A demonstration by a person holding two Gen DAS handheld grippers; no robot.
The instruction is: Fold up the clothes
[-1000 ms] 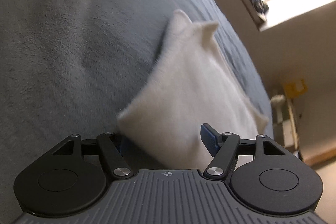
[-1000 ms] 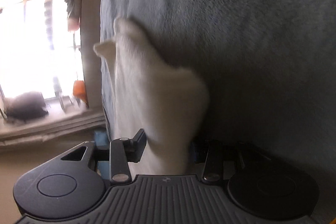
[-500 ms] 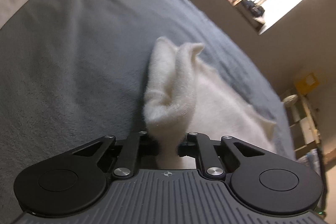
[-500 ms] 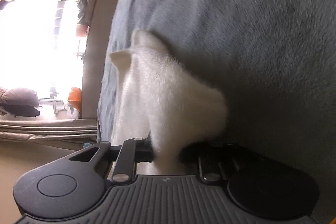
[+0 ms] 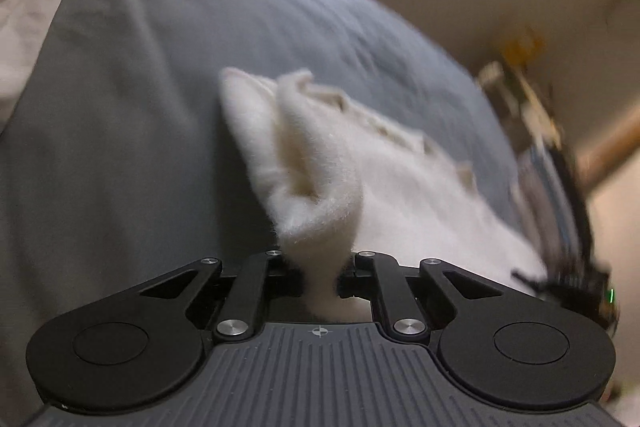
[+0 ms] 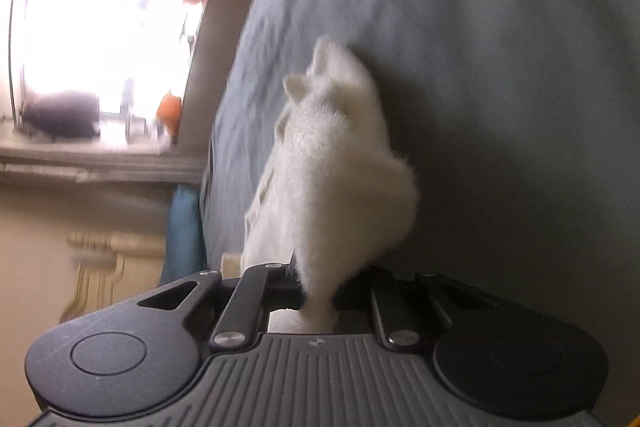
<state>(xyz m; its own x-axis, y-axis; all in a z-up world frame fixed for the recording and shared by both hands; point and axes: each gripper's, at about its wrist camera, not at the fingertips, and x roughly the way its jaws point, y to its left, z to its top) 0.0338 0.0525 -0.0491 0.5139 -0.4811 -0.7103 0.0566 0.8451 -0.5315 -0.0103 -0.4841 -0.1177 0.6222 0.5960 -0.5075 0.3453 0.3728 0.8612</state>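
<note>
A: Where does the fluffy white fleece garment (image 5: 400, 195) lie?

B: On the grey blanket-covered bed (image 5: 140, 87), running long from the left gripper (image 5: 320, 277) toward the bed's far edge by the window wall. The left gripper's jaws are clenched on one near corner; the right gripper (image 6: 318, 293) has just been closing and pinches another.

A: Anything in the way?

B: Only crumpled white cloth (image 5: 24, 7) at the far left corner, well apart.

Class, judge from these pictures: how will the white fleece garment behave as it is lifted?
Probably floppy: the garment bunches and droops where each hand-held gripper pinches it. Likely light, since small pinches carry it. The fuzzy pile should resist slipping.
</note>
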